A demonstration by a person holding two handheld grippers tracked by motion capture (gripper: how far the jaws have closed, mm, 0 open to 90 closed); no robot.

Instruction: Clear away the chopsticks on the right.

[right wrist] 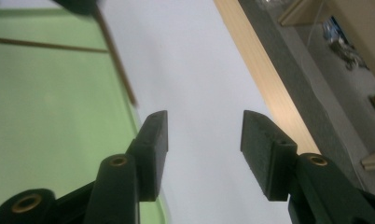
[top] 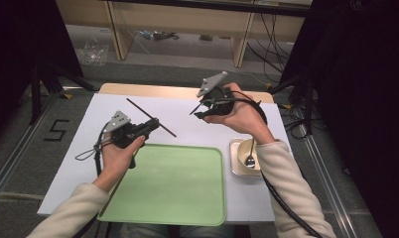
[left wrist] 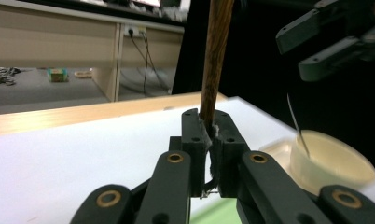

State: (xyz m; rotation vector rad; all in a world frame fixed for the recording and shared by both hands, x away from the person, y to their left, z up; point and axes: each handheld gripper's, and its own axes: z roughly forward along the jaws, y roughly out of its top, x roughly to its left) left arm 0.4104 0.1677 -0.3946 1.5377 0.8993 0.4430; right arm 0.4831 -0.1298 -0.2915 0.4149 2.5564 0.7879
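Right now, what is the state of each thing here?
Left gripper: shut on the chopstick.
Chopstick: held above the table, level.
Right gripper: open, holding nothing.
Green tray: bare.
Bowl: upright, spoon inside.

Green tray (top: 177, 188), spoon (top: 250, 157) in cream bowl (top: 238, 166), white table (top: 187, 124)

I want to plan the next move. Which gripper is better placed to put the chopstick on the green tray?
The left. The left gripper is already shut on the chopstick, just beyond the far edge of the green tray. The right gripper is open, empty, and raised off to the right.
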